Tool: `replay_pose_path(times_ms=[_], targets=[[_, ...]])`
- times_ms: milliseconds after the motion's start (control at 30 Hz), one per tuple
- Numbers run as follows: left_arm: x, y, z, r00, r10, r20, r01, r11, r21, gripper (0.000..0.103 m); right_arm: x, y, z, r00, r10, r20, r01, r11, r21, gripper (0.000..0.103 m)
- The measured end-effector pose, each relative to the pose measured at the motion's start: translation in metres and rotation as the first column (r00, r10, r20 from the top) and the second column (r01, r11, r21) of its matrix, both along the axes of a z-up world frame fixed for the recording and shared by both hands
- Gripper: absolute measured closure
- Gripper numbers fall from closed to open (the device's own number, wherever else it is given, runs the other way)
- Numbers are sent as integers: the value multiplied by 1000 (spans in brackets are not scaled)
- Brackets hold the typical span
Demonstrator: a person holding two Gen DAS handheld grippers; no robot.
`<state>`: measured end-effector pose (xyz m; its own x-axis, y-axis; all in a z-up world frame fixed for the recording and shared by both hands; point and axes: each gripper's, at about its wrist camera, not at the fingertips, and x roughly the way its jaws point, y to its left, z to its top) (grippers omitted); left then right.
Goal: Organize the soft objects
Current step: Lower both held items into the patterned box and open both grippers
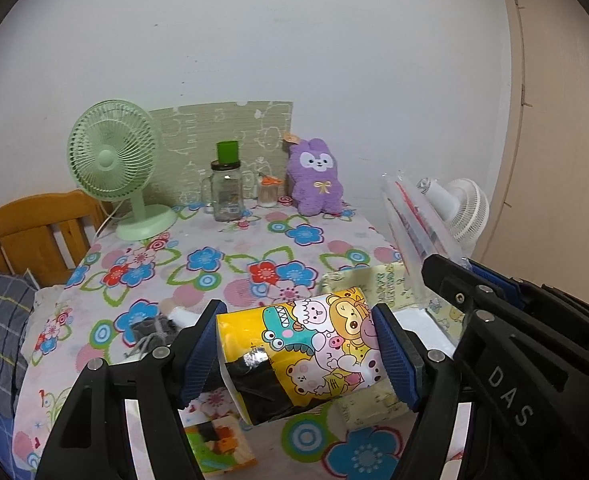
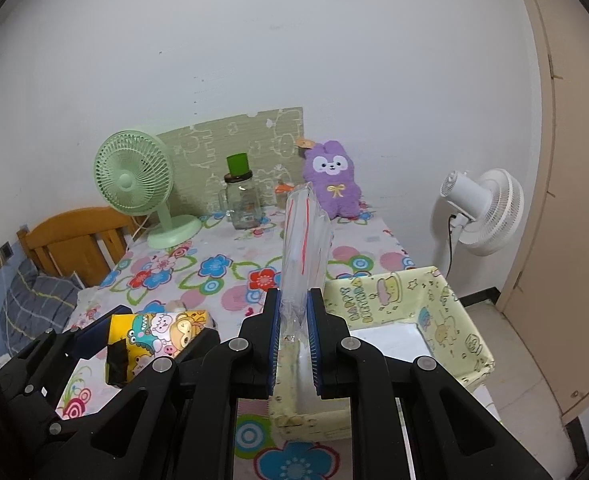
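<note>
My left gripper [image 1: 296, 354] is shut on a yellow cartoon-print soft pack [image 1: 306, 350] and holds it above the flowered table; the pack also shows in the right wrist view [image 2: 154, 338]. My right gripper [image 2: 294, 346] is shut on a clear plastic packet with red lines [image 2: 304, 248], held upright over the pale yellow fabric box [image 2: 446, 308]. The packet also shows in the left wrist view [image 1: 414, 232], and so does the box [image 1: 378, 280]. A purple plush bunny [image 2: 334, 178] leans on the wall at the table's far end.
A green desk fan [image 1: 114, 168], a glass jar with a green cup on top [image 1: 226, 188] and a small jar [image 1: 268, 190] stand at the back. A grey sock [image 1: 152, 332] and a small picture card [image 1: 218, 448] lie near me. A white floor fan [image 2: 482, 208] stands right; a wooden bed frame [image 1: 34, 232] stands left.
</note>
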<state>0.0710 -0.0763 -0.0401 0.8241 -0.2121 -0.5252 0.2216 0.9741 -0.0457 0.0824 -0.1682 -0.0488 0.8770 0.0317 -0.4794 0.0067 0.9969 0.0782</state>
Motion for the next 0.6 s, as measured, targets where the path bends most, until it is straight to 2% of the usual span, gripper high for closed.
replay_pose_path(times_ms=[600], targets=[[19,-58,-12,995,-96,-16,96,995,19,28,9,-51,-10,999,-39,-23,39,999,-3,87]])
